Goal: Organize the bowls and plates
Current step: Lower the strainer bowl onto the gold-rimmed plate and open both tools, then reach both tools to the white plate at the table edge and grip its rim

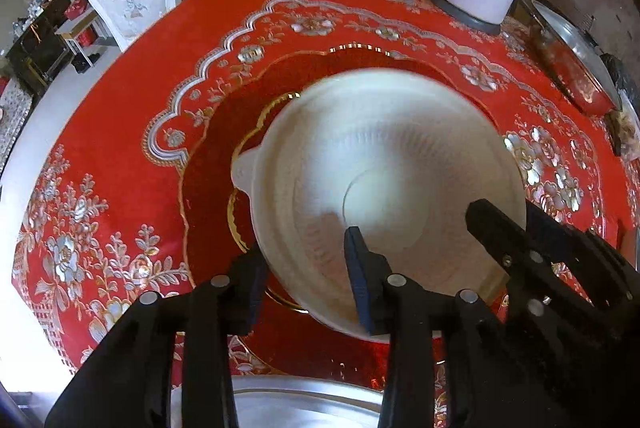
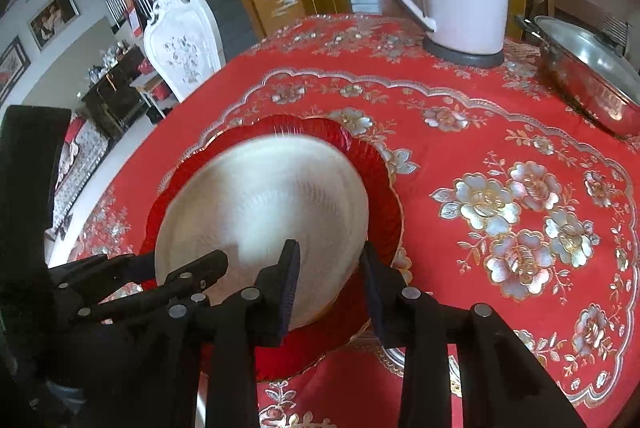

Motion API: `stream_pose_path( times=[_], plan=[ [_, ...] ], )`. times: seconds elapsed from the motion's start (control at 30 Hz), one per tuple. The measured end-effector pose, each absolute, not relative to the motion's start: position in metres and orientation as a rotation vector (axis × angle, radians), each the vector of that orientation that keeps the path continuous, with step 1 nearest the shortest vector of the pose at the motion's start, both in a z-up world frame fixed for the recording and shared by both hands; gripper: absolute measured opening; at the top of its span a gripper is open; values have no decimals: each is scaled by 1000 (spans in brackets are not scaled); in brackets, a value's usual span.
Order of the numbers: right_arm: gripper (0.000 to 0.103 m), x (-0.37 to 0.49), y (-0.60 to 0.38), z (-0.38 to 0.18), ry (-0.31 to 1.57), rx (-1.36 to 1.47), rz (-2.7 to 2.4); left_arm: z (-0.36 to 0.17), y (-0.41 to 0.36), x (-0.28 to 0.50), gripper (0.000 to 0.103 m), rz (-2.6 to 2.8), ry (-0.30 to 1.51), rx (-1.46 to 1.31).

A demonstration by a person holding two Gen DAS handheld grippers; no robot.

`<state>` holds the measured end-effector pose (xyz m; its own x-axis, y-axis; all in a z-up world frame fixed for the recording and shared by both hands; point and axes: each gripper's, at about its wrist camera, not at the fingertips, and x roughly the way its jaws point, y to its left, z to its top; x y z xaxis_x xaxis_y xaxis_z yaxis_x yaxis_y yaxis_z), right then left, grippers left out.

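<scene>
I see one round desk under a red cloth with silver flowers (image 2: 500, 148). On it lies one red scalloped plate with a gold rim (image 2: 372, 168), and one white ribbed plastic bowl (image 1: 384, 180) sits on the plate. My left hand-held gripper (image 1: 308, 268) and right hand-held gripper (image 2: 330, 276) each straddle the bowl's near rim, parted and not clenched. I would close both evenly and lift level, so the light bowl stays untilted.
</scene>
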<state>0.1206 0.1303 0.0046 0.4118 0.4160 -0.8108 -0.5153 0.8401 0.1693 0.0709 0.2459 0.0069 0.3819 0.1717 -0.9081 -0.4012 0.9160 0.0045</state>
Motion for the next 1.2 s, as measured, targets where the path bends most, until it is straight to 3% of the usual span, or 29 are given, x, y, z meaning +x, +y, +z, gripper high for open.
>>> stream_pose_path(
  times=[0.13,0.2,0.9,1.2],
  plan=[
    [37,116,125,12,967,-91,597,17,246,66,55,424,1068,-189],
    [39,113,122,14,963,-82,604,21,244,62,58,437,1044,-166],
    [53,52,55,45,903,-55,644,63,184,-6,58,349,807,-107],
    [56,25,51,36,920,-40,699,59,184,-36,71,369,768,-91]
  ],
)
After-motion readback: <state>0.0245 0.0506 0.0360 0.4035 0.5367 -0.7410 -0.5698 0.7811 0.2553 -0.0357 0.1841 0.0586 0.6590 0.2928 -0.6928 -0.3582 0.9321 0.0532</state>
